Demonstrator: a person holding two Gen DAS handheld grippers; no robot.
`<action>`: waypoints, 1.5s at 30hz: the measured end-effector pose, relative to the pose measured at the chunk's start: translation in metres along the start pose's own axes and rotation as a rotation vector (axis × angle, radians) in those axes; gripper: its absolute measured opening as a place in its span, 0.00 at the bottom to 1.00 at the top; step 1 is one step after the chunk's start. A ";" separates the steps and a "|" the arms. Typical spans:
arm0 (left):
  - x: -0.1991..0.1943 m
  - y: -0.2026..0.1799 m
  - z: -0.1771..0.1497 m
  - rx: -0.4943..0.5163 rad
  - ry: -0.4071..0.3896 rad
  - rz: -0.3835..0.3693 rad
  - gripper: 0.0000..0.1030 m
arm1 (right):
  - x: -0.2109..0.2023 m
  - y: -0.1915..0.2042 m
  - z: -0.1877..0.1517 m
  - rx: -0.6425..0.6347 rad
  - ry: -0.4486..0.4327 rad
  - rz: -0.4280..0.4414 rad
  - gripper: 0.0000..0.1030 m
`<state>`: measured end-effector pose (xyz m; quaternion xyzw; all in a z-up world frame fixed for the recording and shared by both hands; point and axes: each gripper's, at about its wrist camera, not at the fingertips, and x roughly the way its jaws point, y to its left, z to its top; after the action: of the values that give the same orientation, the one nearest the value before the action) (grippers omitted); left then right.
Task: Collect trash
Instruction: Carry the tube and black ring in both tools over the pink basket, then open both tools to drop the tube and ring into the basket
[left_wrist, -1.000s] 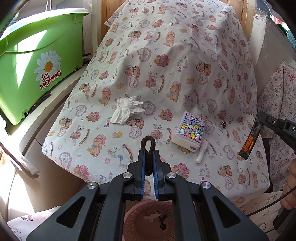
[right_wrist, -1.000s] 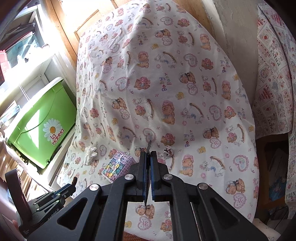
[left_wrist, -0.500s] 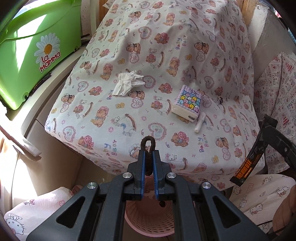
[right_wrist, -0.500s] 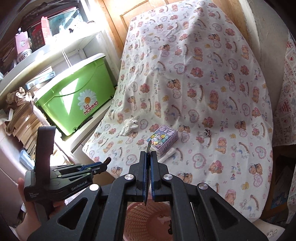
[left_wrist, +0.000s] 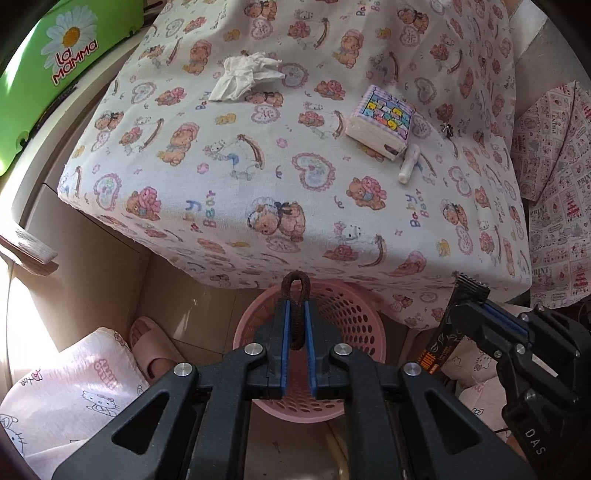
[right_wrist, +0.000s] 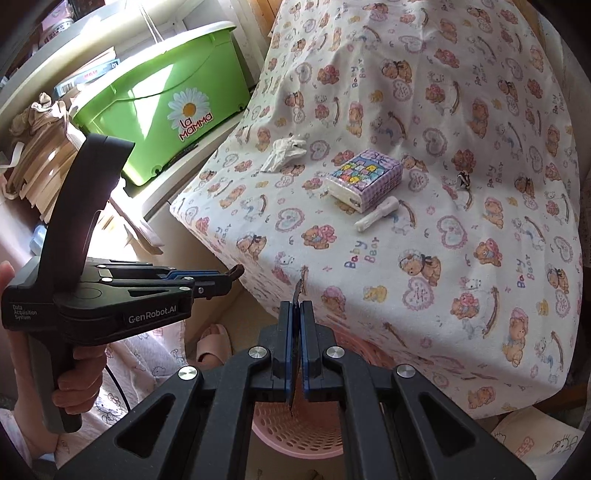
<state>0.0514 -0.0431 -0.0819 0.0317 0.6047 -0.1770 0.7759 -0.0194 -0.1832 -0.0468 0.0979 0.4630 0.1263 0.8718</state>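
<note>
A dark hair tie was clamped in the left tool, above the pink basket on the floor. The right tool pinched a thin dark wrapper over the same basket. A crumpled tissue lay on the cloth-covered counter, well apart from a tissue pack.

A green bin marked "la Mamma" stands left of the bear-print cloth. A pink slipper lies on the floor below the cloth's near edge, beside a Hello Kitty fabric.
</note>
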 end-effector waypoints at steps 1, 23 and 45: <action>0.005 0.001 -0.001 -0.005 0.024 -0.012 0.07 | 0.005 0.001 -0.003 -0.005 0.015 -0.009 0.04; 0.108 0.020 -0.018 -0.149 0.344 -0.017 0.08 | 0.106 -0.005 -0.057 0.061 0.365 -0.090 0.05; 0.173 0.049 -0.039 -0.241 0.492 0.071 0.11 | 0.168 -0.014 -0.095 0.063 0.527 -0.167 0.04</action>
<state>0.0660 -0.0283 -0.2646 0.0021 0.7903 -0.0635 0.6095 -0.0066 -0.1392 -0.2346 0.0502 0.6839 0.0605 0.7253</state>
